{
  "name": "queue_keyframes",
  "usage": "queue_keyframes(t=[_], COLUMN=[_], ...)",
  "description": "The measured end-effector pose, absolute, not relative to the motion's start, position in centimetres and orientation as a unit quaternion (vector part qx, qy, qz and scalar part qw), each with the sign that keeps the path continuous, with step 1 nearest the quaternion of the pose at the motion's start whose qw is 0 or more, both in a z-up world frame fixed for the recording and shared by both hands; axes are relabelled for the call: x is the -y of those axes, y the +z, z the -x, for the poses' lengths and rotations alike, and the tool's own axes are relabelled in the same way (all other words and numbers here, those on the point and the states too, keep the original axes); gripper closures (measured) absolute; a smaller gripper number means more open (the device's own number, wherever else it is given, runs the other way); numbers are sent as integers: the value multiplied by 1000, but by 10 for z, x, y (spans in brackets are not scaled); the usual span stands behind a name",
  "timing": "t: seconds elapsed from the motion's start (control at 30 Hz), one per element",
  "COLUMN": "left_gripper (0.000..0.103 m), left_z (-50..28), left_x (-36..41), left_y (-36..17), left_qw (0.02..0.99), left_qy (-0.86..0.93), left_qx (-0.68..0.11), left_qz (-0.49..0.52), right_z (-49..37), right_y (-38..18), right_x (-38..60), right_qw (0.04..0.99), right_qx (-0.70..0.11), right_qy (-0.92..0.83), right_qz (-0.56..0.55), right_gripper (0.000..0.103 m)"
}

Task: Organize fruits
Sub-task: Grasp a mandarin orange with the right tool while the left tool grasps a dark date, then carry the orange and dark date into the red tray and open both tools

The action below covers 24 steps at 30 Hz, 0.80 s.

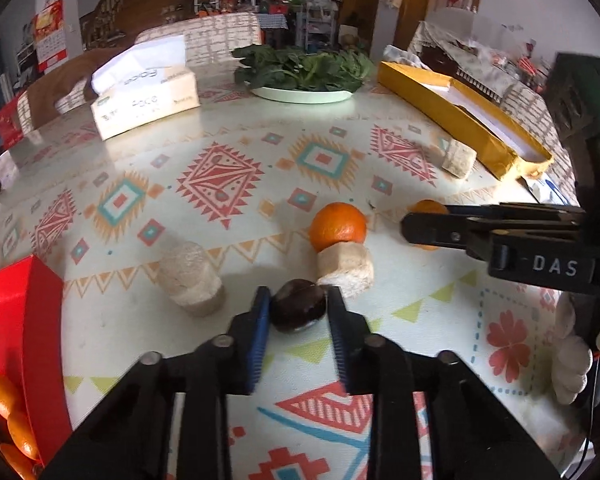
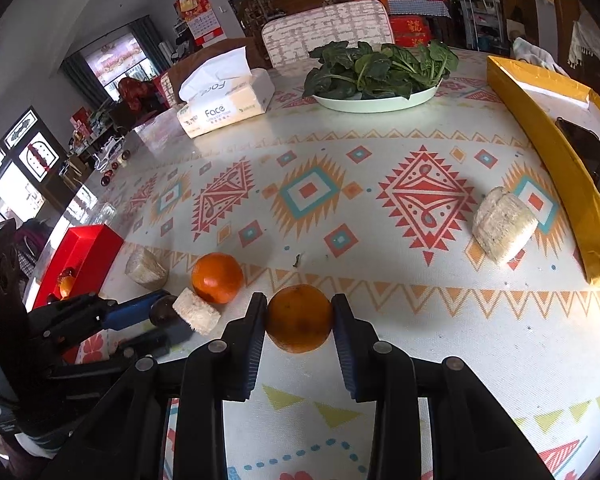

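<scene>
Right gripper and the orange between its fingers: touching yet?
Touching. The right wrist view shows the orange pressed between both blue pads of the right gripper, with no gap on either side.

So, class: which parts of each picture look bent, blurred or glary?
Left wrist view: the table edge bows, with glare near the tissue box. Right wrist view: the yellow box curves, and the left gripper looks slightly smeared.
</scene>
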State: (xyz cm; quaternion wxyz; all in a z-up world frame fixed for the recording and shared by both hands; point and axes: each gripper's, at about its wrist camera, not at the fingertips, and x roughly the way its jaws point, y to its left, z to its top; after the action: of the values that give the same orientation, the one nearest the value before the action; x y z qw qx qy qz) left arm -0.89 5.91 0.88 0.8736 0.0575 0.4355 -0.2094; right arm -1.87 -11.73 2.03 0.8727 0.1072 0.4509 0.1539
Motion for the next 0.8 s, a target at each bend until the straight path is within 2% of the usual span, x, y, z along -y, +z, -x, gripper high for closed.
queue_keyframes(t=[0.33,0.6,0.8], left_gripper=[78,78,78], left_z=[40,88,109], left_x=[-93,-184,-260], left_y=[33,58,56], left_qw=[898,922,926], left_qy=[-180,-96,-23], left_qx=[-402,-368,-357], left_qz=[0,66,118], right_z=[26,43,58], right_y=[27,47,73], right_x=[122,95,16], right_qw=[884,891,887], right_qx=[-427,-400,-392], right_qy=[149,180,236], right_qz=[-115,-117,-68], right_gripper=[67,67,67])
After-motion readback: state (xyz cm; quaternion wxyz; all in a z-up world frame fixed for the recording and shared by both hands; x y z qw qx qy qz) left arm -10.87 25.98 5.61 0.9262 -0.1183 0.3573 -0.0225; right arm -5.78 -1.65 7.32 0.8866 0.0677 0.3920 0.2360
